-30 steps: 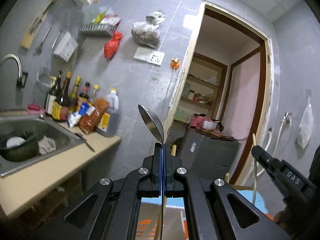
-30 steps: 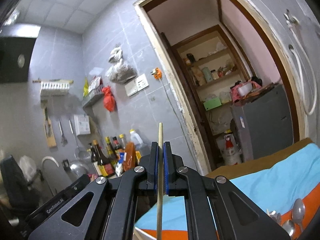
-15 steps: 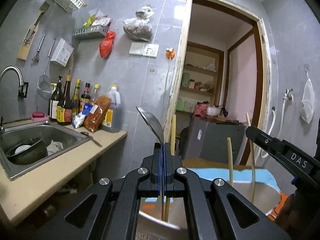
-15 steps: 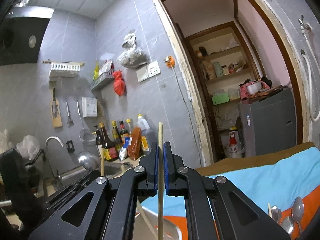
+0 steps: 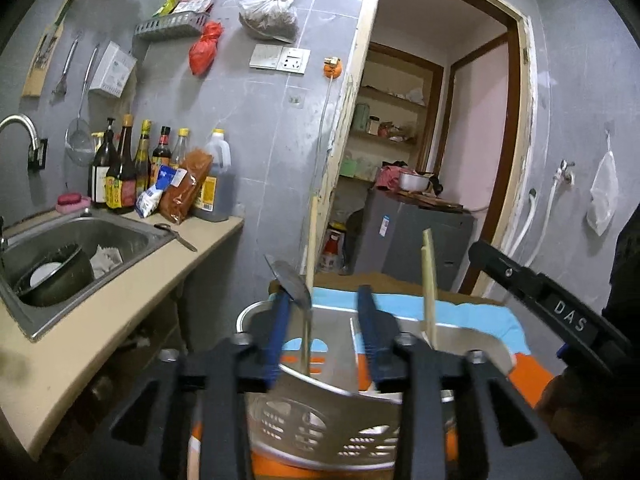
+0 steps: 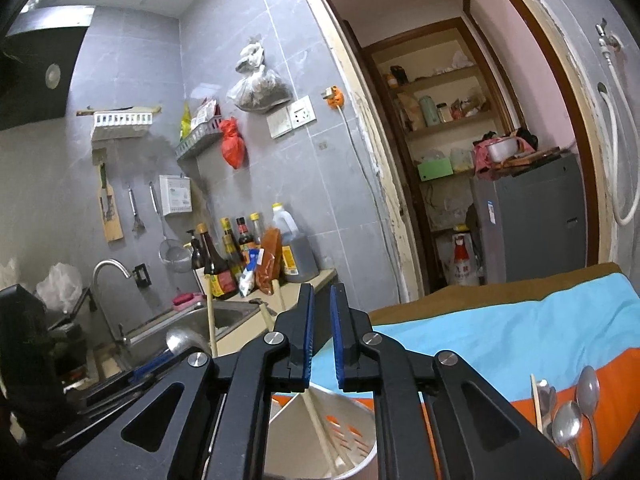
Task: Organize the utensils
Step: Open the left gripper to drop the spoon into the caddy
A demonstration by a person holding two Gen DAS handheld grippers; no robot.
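Left gripper (image 5: pixel 326 324) jaws just opened, apart; spoon (image 5: pixel 294 285) stands loose between them in the metal holder (image 5: pixel 320 412). Right gripper (image 6: pixel 321 340) slightly parted, its chopstick (image 6: pixel 316 420) dropped in. Spare spoons (image 6: pixel 576 412) at cloth's right edge: stiff, slick, light; pinch mid-handle.

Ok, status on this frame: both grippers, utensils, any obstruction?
Left hand-held gripper open, just released metal spoon into perforated metal holder. Right hand-held gripper open, wooden chopstick dropped in. Nothing blocking.
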